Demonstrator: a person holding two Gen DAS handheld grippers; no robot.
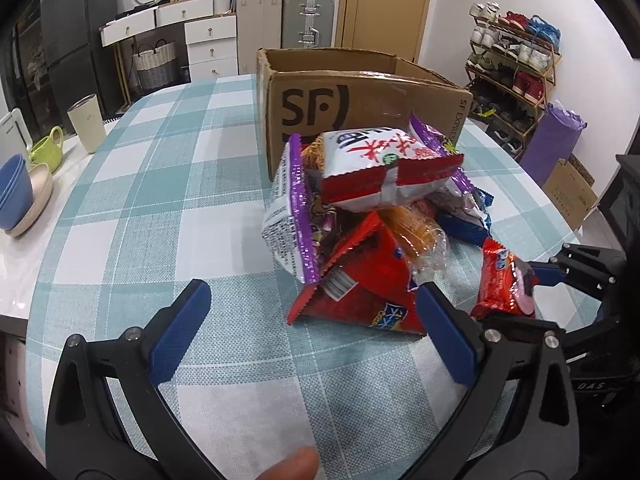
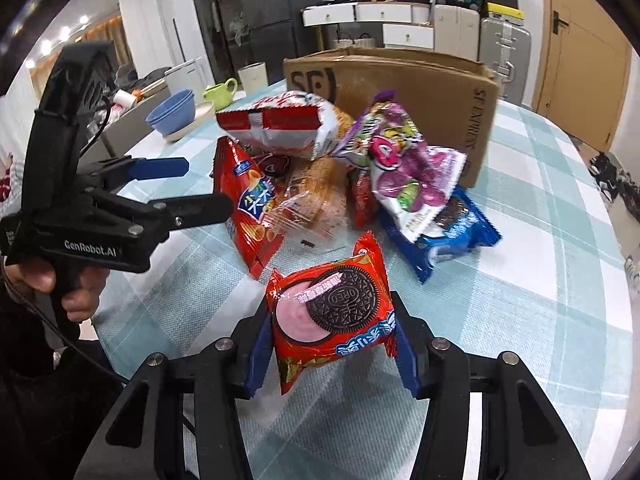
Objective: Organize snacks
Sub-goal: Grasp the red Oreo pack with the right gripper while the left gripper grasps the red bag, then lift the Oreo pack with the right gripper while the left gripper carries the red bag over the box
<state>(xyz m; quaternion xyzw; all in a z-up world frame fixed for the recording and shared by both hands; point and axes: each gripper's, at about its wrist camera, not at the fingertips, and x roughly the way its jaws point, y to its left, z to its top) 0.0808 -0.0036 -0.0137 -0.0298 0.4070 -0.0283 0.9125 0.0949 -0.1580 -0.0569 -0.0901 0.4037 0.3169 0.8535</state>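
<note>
lower centre: our right gripper [image 2: 334, 354] pinches the red oreo pack [image 2: 330, 312]. our left gripper [image 1: 310, 334] gapes wide, empty. the snack heap [image 1: 372, 216] sits mid-frame before the cardboard box [image 1: 360, 96], seemingly still unfilled; nearly all sorting remains.

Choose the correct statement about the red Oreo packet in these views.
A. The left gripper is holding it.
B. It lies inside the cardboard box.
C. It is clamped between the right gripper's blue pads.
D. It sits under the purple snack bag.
C: the red Oreo packet is pinched between the pads of the right gripper, apart from the snack pile, while the left gripper stands open and empty.
</note>
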